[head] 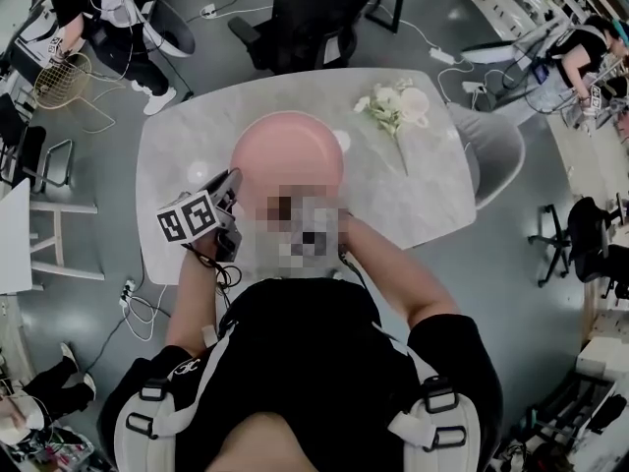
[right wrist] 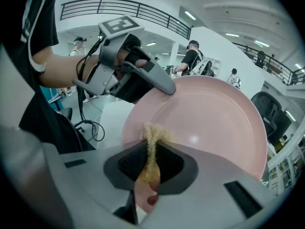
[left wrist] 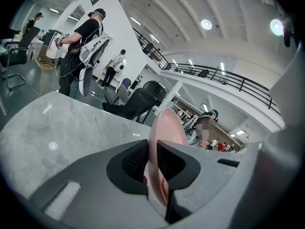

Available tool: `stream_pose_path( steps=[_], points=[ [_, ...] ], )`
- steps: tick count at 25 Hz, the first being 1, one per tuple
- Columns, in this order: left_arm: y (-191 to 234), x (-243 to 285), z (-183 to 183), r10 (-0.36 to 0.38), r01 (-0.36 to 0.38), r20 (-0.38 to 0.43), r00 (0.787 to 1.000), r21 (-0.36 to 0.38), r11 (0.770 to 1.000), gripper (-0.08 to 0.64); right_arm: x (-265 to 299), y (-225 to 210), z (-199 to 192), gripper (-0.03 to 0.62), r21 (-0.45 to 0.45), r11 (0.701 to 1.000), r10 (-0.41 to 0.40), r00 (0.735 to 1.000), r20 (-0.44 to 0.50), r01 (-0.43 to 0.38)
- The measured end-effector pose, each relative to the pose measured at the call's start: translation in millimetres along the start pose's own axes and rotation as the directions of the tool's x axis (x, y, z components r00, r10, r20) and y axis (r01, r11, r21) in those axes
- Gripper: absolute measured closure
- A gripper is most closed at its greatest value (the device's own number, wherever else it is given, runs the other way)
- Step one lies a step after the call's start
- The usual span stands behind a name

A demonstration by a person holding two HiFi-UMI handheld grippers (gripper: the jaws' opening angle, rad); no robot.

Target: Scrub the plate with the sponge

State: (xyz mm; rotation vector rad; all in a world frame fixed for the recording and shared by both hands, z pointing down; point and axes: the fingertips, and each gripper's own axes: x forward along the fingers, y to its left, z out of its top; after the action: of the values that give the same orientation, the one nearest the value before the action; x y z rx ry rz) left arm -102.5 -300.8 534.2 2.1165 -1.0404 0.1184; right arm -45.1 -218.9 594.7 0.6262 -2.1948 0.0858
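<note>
The fingers of my right gripper (right wrist: 151, 152) are pinching the yellow sponge (right wrist: 152, 136) at the lower centre of that view, its tuft lying against the pink plate (right wrist: 214, 118). My left gripper (left wrist: 153, 151) is clamping the plate's rim over the desk (head: 413, 205). White flowers (head: 395, 108) are lying further off, upper right.

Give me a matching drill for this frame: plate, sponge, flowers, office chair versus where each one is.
Things:
1. plate
2. sponge
3. flowers
4. office chair

Places:
a. lying on the table, nothing holding it
b. pinched in the right gripper
c. on the floor beyond the table's far edge
d. rim clamped in the left gripper

Pairs: 1-d, 2-b, 3-a, 4-c
</note>
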Motion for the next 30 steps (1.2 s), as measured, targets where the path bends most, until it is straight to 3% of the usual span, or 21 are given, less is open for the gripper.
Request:
stream_pose_path(
  steps=[3, 12, 18, 25, 30],
  points=[
    [1.5, -2.3, -2.0, -0.005, 0.005, 0.004, 1.0, 0.014, 1.0, 0.515, 1.1, 0.9, -3.2, 0.538, -0.002, 1.0, 0.011, 1.0, 0.002, -0.011],
    [-0.8, -17.4, -5.6, -0.009, 0.01, -0.016, 1.0, 0.084, 0.996, 0.515, -4.5, -35.4, 15.4, 0.538, 0.042, 0.997, -0.067, 0.996, 0.056, 0.065],
    [2.5, -28.9, -11.2, -0.031, 0.032, -0.011, 0.999, 0.085, 0.996, 0.515, -12.0, -64.8, 29.2, 0.538, 0.049, 0.989, -0.144, 0.987, 0.065, 0.141],
    [7.0, -43.6, -18.0, -0.03, 0.031, -0.01, 1.0, 0.074, 0.997, 0.515, -26.7, -109.9, 27.8, 0.538, 0.116, 0.955, -0.278, 0.96, 0.033, 0.272],
    [7.4, -50.0, -24.4, -0.036, 0.037, -0.011, 0.999, 0.048, 0.998, 0.515, -31.7, -110.6, 23.7, 0.538, 0.144, 0.947, -0.293, 0.956, 0.021, 0.287]
  ],
)
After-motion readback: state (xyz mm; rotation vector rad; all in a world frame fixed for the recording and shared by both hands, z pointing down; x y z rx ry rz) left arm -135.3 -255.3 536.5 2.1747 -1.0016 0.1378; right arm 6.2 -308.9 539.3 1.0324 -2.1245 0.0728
